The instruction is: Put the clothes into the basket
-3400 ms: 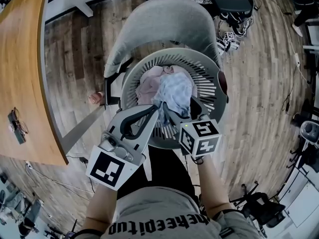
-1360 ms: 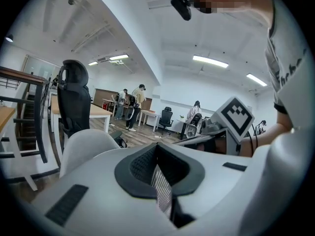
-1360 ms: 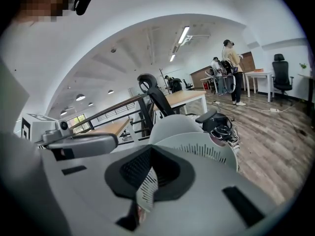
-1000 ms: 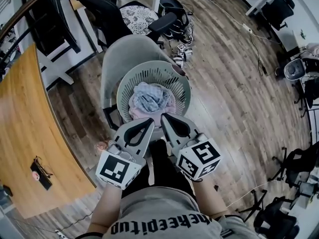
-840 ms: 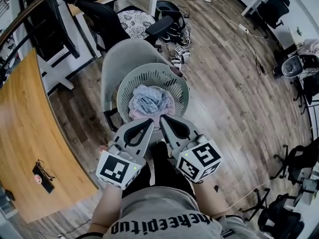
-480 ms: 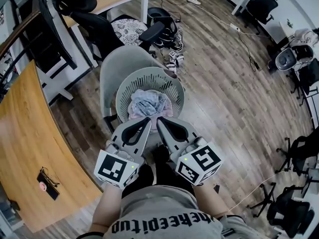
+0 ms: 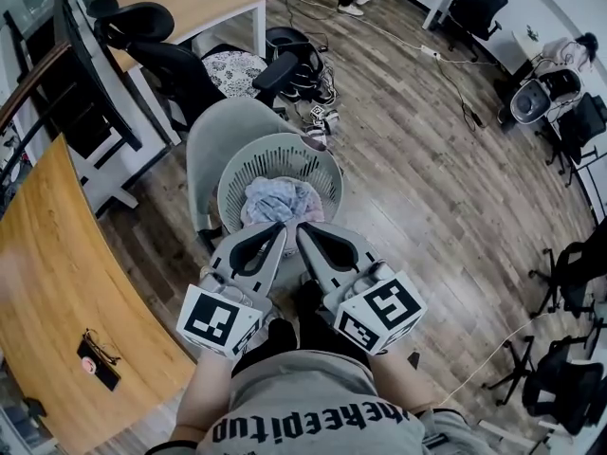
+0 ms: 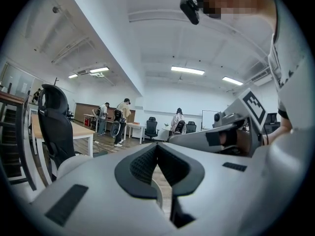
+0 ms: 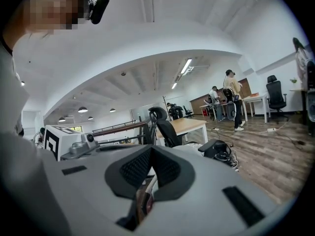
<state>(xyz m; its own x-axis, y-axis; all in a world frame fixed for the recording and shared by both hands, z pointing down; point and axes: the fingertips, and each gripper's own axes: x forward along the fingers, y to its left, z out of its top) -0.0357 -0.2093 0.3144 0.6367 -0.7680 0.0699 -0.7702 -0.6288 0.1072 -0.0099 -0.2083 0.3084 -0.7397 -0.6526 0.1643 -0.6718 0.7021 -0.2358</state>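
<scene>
Clothes (image 7: 282, 200): a pale blue piece on a pink one, heaped inside the grey slatted basket (image 7: 327, 159), which stands on the seat of a grey chair (image 7: 213, 126).

Left gripper (image 7: 275, 231) and right gripper (image 7: 305, 232): I hold both side by side above my lap, tips toward the basket's near rim. Each gripper view shows the pads (image 8: 147, 162) pressed together with nothing between them; the same holds on the right (image 9: 150, 149).

Hazards, as I judge them. The heap sits toward the near side, and its near edge is hidden behind my tips, so I cannot tell whether a fold hangs over the rim; a loose fold could slide out. The basket only rests on the seat: a knock from either gripper could tip it or push it off, spilling the load onto the wooden floor (image 7: 417, 159).
</scene>
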